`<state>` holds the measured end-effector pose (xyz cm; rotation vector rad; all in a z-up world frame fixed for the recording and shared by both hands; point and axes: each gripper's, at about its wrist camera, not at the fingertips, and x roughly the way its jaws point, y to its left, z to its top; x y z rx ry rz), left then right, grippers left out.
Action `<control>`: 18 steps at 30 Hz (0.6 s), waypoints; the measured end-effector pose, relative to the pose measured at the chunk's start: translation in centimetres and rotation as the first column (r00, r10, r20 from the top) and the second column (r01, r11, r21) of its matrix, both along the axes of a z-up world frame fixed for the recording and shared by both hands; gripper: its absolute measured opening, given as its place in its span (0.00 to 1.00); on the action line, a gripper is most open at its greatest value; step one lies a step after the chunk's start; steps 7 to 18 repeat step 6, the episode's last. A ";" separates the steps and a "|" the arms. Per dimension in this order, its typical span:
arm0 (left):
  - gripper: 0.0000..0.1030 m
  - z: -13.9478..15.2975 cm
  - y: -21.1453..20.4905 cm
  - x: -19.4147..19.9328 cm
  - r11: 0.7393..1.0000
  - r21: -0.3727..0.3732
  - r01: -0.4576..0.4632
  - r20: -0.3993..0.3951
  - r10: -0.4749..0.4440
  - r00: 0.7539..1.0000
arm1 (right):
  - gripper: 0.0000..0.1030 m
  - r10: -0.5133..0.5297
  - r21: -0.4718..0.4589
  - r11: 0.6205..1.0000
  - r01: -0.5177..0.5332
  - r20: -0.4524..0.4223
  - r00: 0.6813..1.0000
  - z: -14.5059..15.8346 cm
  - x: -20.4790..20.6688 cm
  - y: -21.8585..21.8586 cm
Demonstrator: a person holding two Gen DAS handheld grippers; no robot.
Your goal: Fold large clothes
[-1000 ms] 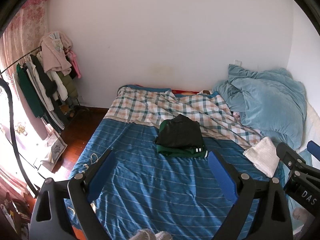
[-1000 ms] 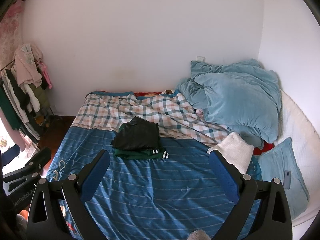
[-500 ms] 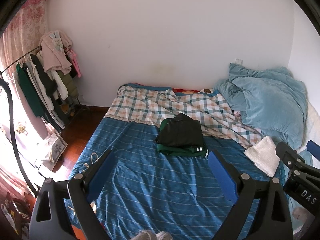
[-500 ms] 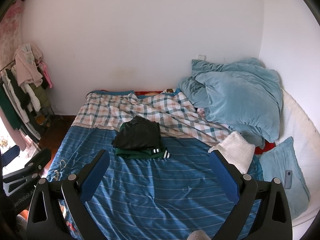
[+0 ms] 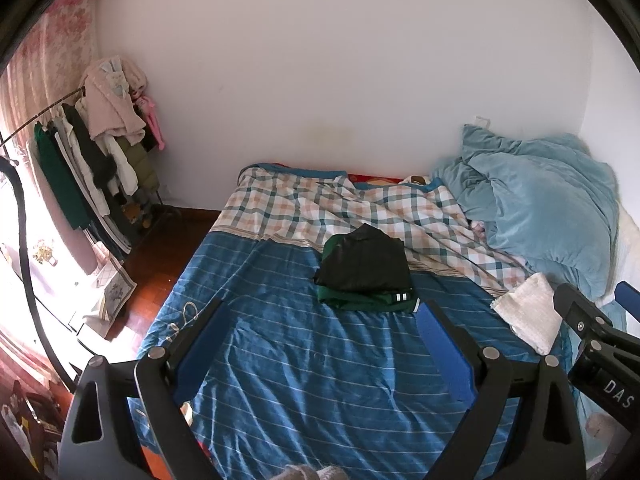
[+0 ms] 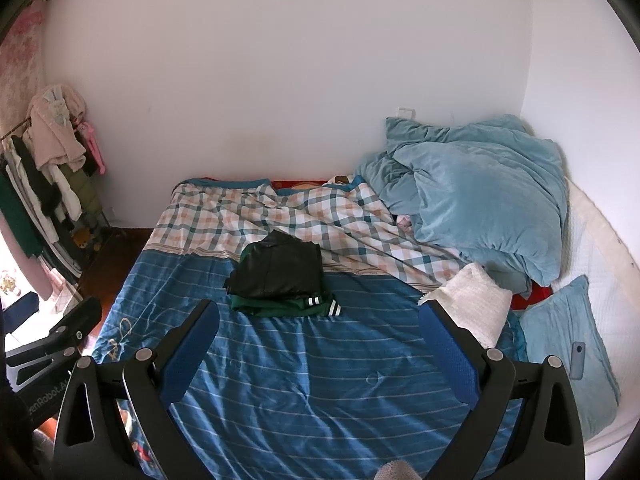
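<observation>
Bed [image 5: 320, 380]: wide, covered by a blue quilt with thin pale stripes, its cloth rumpled into soft creases.

Folded clothes [image 5: 366, 270] [image 6: 280, 280]: a compact, roughly square stack lying mid-bed on the blue stripes, just at the edge of the checked cover. Top piece is black with a faint sheen, possibly leather-like, though the view is too coarse to be sure. Bottom piece is dark green knit with white-striped ribbing showing at the near right corner.

Checked cover [image 5: 320, 212] [image 6: 260, 216]: plaid in cream, peach and teal, wrinkled, spread across the far half of the bed.

Blue duvet [image 5: 540, 208] [image 6: 480, 192]: plush, velvety, light blue, bunched in a tall heap against the far right corner.

White towel [image 5: 528, 316] [image 6: 468, 304]: thick, nubby, folded into a block, near the duvet and well apart from the stack.

Blue pillow [image 6: 568, 344]: flat, rectangular, at the right side, with a small dark phone-shaped object resting on it.

Clothes rack [image 5: 92, 152] [image 6: 48, 184]: at the left wall, hung with mixed garments, a fuzzy pink one draped on top.

Left gripper [image 5: 320, 344]: fingers spread wide, blue padded, holding nothing, above the near bed.

Right gripper [image 6: 320, 344]: fingers likewise spread wide and empty, short of the stack.
</observation>
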<state>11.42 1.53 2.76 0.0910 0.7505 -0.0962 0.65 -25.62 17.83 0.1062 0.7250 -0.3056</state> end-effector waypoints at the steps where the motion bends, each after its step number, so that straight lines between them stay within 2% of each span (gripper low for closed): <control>1: 0.92 0.0 0.0 0.0 1.000 0.000 0.001 0.001 -0.001 1.000 | 0.98 0.000 0.001 1.000 0.000 0.000 1.000 0.0 0.0 0.0; 18: 0.92 -0.2 0.5 -0.3 1.000 -0.012 0.000 0.005 0.000 1.000 | 0.98 -0.001 0.002 1.000 0.001 0.000 1.000 0.0 0.1 0.0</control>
